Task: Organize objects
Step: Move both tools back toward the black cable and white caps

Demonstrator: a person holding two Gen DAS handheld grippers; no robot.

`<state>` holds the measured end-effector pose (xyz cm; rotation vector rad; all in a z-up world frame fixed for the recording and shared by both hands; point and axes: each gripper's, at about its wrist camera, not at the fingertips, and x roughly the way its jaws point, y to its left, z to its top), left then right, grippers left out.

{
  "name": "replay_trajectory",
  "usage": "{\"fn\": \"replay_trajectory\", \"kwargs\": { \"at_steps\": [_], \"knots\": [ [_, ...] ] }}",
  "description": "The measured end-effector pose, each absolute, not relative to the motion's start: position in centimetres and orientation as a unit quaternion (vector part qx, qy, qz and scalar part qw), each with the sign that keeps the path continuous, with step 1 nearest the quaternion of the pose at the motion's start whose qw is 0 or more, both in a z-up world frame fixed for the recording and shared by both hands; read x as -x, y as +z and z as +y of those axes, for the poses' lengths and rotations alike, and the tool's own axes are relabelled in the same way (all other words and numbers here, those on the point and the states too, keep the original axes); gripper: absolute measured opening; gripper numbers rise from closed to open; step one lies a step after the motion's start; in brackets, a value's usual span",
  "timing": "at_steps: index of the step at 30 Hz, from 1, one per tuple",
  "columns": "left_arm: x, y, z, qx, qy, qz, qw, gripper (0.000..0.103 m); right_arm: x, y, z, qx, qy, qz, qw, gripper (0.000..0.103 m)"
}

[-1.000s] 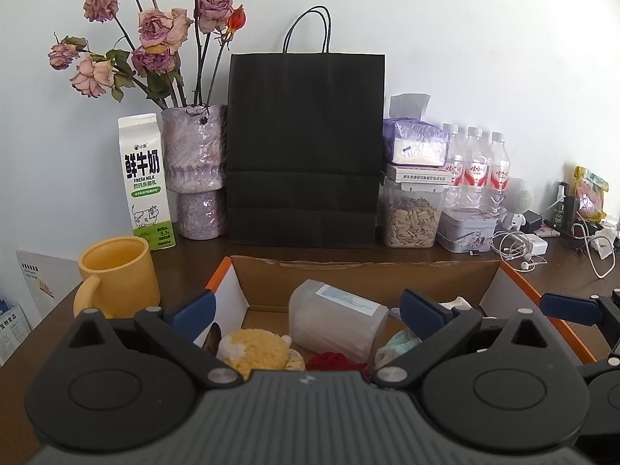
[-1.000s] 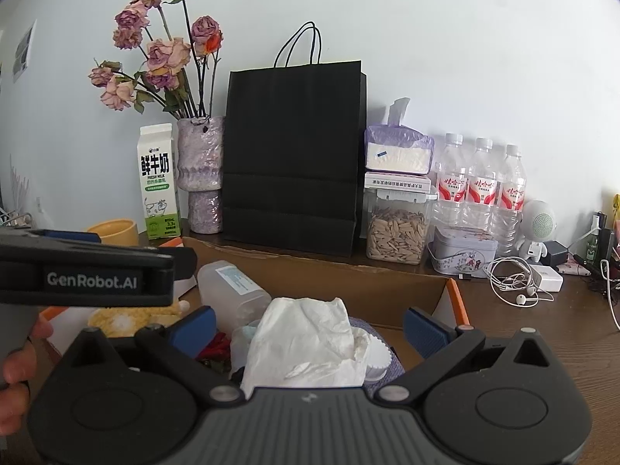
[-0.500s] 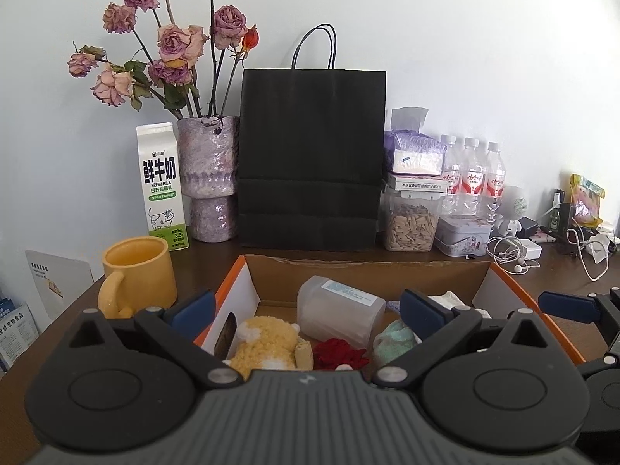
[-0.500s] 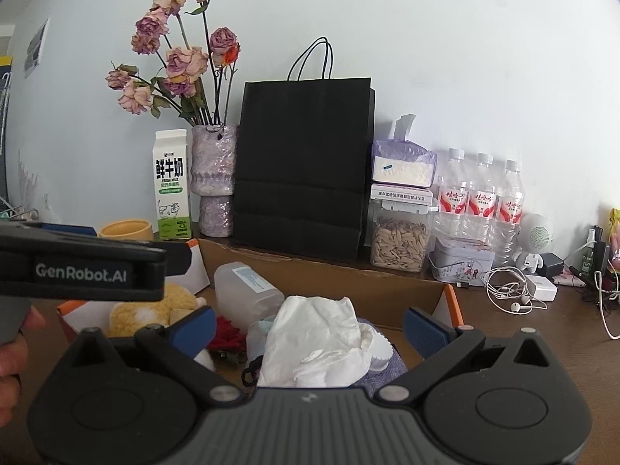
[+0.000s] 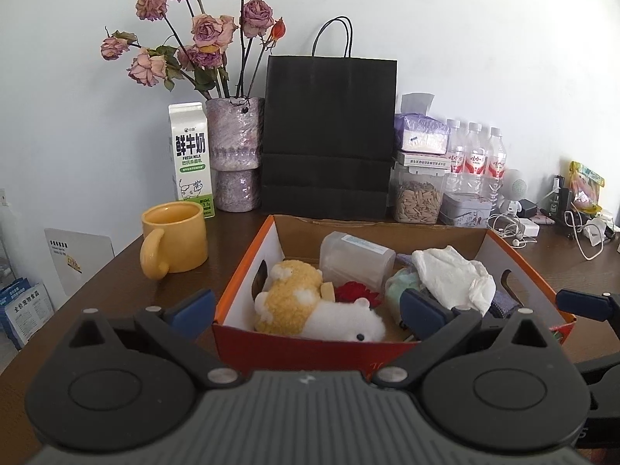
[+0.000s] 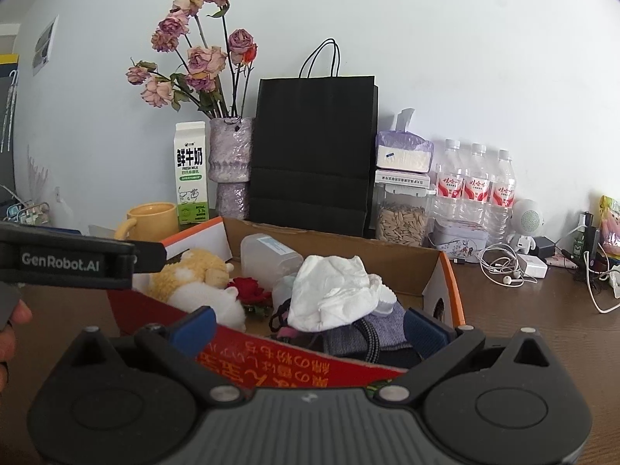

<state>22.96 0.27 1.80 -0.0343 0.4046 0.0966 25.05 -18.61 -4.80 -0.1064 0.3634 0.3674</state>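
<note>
Left gripper (image 5: 306,306): fingers spread wide, nothing between them, hanging just short of the near wall of the cardboard box (image 5: 286,345).
Right gripper (image 6: 310,321): also spread and empty, poised over the box's near right corner.
Where the things are: all piled in the box: plush toy (image 5: 310,306), clear plastic container (image 5: 354,261), crumpled white tissue (image 6: 333,294), red flower (image 6: 250,288), grey cloth (image 6: 360,335) and a dark cord (image 6: 285,316).
Tangle risk: I'd guess lifting the cloth drags the cord and tissue along.
Collision risk: both grippers crowd one box and could knock each other reaching in together.
Spill risk: the yellow mug (image 5: 174,238) stands just beside the box's left wall on the surface (image 5: 581,267); shoving the box could bump it.
Slip risk: the container lies on its side and may roll from a loose pinch.
</note>
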Motion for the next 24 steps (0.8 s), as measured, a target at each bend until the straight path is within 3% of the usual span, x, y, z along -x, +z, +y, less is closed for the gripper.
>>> {"fn": "replay_trajectory", "kwargs": {
  "at_steps": [16, 18, 24],
  "knots": [
    [-18.3, -0.2, 1.7, 0.004, 0.06, 0.235, 0.97, 0.103, -20.5, -7.8, -17.6, 0.092, 0.231, 0.242, 0.938, 0.101],
    [-17.9, -0.6, 1.9, 0.003, 0.062, 0.241, 0.968, 0.103, -20.4, -8.2, -17.2, 0.099, 0.242, 0.255, 0.931, 0.096],
    [-16.7, -1.3, 2.7, 0.004, 0.065, 0.255, 0.965, 0.103, -20.4, -9.3, -15.9, 0.114, 0.28, 0.29, 0.908, 0.069]
  ]
}}
